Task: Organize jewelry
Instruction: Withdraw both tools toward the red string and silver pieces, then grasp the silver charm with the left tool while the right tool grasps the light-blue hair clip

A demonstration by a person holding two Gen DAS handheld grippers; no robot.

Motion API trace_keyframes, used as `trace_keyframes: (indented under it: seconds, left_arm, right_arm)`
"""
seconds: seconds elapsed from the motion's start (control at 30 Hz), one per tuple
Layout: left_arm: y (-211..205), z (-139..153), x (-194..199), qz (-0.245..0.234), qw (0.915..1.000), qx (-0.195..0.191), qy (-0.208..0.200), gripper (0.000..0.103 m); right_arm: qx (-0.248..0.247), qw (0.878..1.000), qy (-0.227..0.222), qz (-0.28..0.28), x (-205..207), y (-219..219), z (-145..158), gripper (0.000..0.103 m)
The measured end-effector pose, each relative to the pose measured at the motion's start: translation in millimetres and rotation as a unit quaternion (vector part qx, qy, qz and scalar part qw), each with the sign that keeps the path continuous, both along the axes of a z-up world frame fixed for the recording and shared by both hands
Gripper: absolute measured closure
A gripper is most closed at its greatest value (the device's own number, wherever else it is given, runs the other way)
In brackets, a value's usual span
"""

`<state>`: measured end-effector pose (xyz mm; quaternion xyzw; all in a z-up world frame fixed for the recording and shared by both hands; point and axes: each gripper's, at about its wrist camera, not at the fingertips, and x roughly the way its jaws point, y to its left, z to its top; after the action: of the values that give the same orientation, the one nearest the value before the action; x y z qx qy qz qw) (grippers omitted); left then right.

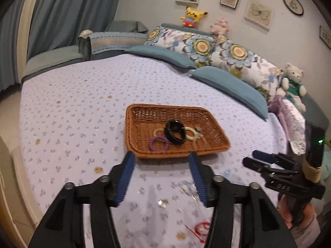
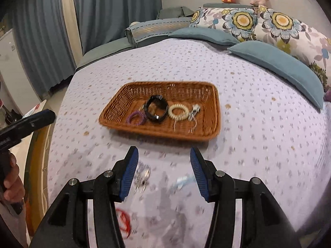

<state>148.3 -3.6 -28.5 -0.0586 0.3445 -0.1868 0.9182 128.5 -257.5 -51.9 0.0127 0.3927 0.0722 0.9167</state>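
Note:
A brown wicker tray (image 1: 134, 128) (image 2: 115, 111) lies on the bed. Inside it sit a black bracelet (image 1: 174, 132) (image 2: 156, 108), a purple coil band (image 1: 158, 143) (image 2: 135, 117), a cream coil band (image 1: 191, 133) (image 2: 178, 112) and silver pieces (image 2: 193, 113). My left gripper (image 1: 162, 159) hangs open and empty just short of the tray's near rim. My right gripper (image 2: 164, 155) is likewise open with nothing between its fingers. On the bedspread near me lie a red cord (image 1: 199, 228) (image 2: 123, 219), silver jewelry (image 1: 162, 203) (image 2: 142, 177) and a pale blue piece (image 2: 183, 180).
The lavender dotted bedspread (image 1: 72, 113) (image 2: 258, 124) covers the bed. Blue and floral pillows (image 1: 227, 82) (image 2: 279, 62) line its far right side, with plush toys (image 1: 293, 82) behind. The right gripper's body (image 1: 285, 173) shows at right in the left wrist view; a hand (image 2: 10, 177) holds the left one.

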Motion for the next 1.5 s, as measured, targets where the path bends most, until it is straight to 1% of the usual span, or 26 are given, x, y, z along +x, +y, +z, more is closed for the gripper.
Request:
trace_keyframes:
  seconds: [0.13,0.2,0.27,0.4,0.53,0.63,0.77,0.87,1.0,1.1,1.2,1.23,1.37,1.5]
  left_arm:
    - [-5.8,-7.2,-28.6,-0.019,0.9998,-0.006,0.002,0.045]
    - [-8.6,-16.5,-37.9,-0.024,0.9996,-0.008,0.012,0.045]
    - [-10.5,-31.2,-46.9,-0.031,0.9989,-0.018,0.031,0.045]
    - [-11.5,-59.8,-52.1,-0.026,0.9974,-0.019,0.064,0.045]
    - [-9.3,-79.3,-58.2,-0.022,0.9961,-0.021,0.084,0.045]
    - [-10.7,-89.7,-62.9,-0.031,0.9948,-0.023,0.094,0.045]
    - [-20.8,-102.0,-69.2,-0.050,0.9928,-0.026,0.106,0.045]
    - [-31.9,-107.7,-72.7,-0.071,0.9909,-0.030,0.110,0.052]
    - [-48.1,-115.2,-73.8,-0.090,0.9888,-0.023,0.117,0.053]
    - [-54.9,-122.0,-71.6,-0.098,0.9873,-0.023,0.123,0.054]
    - [-62.9,-129.8,-68.7,-0.106,0.9855,-0.019,0.131,0.063]
    - [-64.5,-132.3,-67.8,-0.107,0.9850,-0.018,0.134,0.064]
    - [-69.4,-140.8,-65.6,-0.109,0.9839,-0.013,0.141,0.065]
    - [-71.2,-142.6,-65.9,-0.115,0.9834,-0.013,0.140,0.065]
  right_arm:
    - [0.001,1.000,0.014,-0.007,-20.3,-5.5,-12.0,0.048]
    - [0.008,1.000,0.024,-0.007,-29.3,-9.5,-18.9,0.048]
    - [0.009,1.000,0.029,-0.005,-36.3,-10.7,-24.5,0.048]
    - [-0.002,0.999,0.038,-0.005,-51.1,-10.8,-36.3,0.048]
    - [0.010,0.999,0.051,-0.011,-57.7,-17.3,-47.6,0.048]
    - [0.021,0.998,0.060,-0.015,-58.7,-20.6,-55.1,0.050]
    - [0.019,0.997,0.068,-0.015,-57.4,-17.5,-64.2,0.053]
    - [0.018,0.997,0.071,-0.017,-56.2,-17.0,-69.9,0.054]
    - [0.023,0.996,0.076,-0.033,-50.5,-25.6,-77.1,0.054]
    - [0.033,0.995,0.079,-0.054,-38.7,-36.3,-81.9,0.054]
    - [0.040,0.993,0.084,-0.076,-22.3,-43.2,-86.8,0.054]
    - [0.042,0.992,0.085,-0.083,-15.3,-44.5,-88.6,0.054]
    - [0.046,0.989,0.092,-0.106,13.8,-45.5,-97.1,0.054]
    - [0.052,0.986,0.108,-0.115,38.3,-43.4,-109.6,0.054]
